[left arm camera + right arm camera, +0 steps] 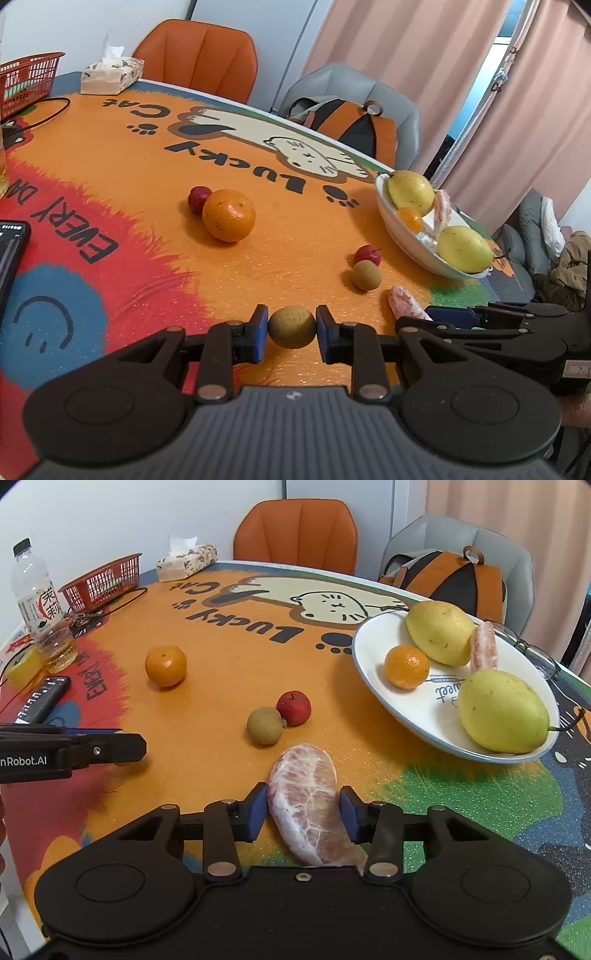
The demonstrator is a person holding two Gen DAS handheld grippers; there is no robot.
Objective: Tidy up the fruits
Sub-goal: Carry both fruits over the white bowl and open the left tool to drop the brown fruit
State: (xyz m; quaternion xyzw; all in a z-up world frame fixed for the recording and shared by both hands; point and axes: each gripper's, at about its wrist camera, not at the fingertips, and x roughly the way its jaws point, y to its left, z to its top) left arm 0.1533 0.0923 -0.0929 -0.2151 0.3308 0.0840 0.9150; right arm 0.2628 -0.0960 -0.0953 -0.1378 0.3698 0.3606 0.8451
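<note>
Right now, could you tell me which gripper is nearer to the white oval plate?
Right. The right gripper sits just short of the plate; the left gripper is farther away.

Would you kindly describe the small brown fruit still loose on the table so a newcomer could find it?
Start at the white plate of pears. On the orange cloth left of it sit two small fruits touching: the brown longan is the dull, rough one, nearer the camera than its shiny red neighbour.

Glossy white plate (373,672), glittery textured tablecloth (229,672)
</note>
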